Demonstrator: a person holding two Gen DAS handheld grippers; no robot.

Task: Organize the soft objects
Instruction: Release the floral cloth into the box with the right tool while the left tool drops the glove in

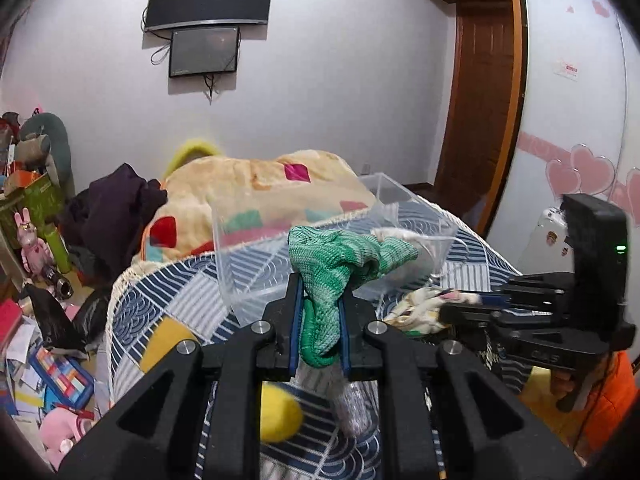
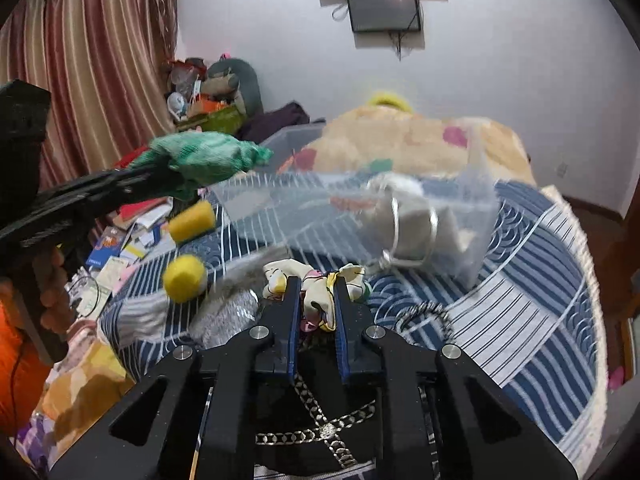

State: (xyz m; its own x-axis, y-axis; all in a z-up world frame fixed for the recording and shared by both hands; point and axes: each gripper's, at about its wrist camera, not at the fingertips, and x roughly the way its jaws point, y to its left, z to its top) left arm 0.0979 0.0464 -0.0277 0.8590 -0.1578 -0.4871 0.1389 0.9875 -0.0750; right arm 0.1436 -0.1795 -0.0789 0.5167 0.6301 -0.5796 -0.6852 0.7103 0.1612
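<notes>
My left gripper (image 1: 320,288) is shut on a green knitted cloth (image 1: 340,264) and holds it above the bed, just in front of a clear plastic box (image 1: 248,248). The cloth and left gripper also show in the right wrist view (image 2: 204,156). My right gripper (image 2: 316,292) is shut on a cream floral cloth (image 2: 320,300) low over the bedspread; it shows in the left wrist view (image 1: 460,304). The clear box (image 2: 460,200) holds a grey-white soft item with white loops (image 2: 408,216).
Two yellow sponges (image 2: 186,276) (image 2: 192,220) and a silvery grey cloth (image 2: 228,316) lie on the blue striped bedspread (image 2: 520,280). A black item with chain trim (image 2: 320,420) lies under my right gripper. A patterned blanket (image 1: 256,184) is heaped behind the box. Clutter covers the floor at the left (image 1: 48,360).
</notes>
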